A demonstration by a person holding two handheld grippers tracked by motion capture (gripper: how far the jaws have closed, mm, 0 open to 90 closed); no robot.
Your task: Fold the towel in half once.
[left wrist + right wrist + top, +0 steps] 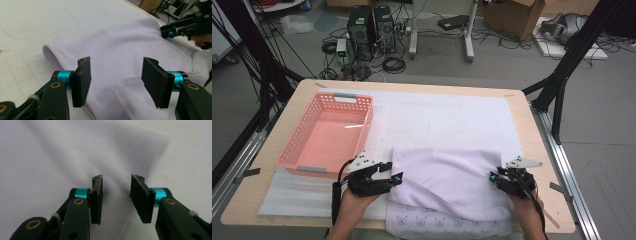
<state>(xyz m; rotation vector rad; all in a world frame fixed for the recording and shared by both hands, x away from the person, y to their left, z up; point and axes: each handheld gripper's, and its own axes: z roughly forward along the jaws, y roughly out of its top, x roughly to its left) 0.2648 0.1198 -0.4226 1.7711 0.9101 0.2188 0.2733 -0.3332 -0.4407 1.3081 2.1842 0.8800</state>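
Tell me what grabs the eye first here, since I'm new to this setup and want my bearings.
A folded lilac towel lies at the near edge of the table, with a cat-print layer peeking out beneath it. The left gripper and right gripper sit at its two sides, jaws open with nothing pinched between them. A pink plastic basket stands empty at the left of the table.

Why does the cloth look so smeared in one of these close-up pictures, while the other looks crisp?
In the right gripper view the pale lilac fleece cloth is streaked by motion blur, though the black jaws stay sharp. In the left gripper view the cloth's stitched hem and the other tool are crisp. In the high view a small glare streak lies on the floor of the pink plastic basket.
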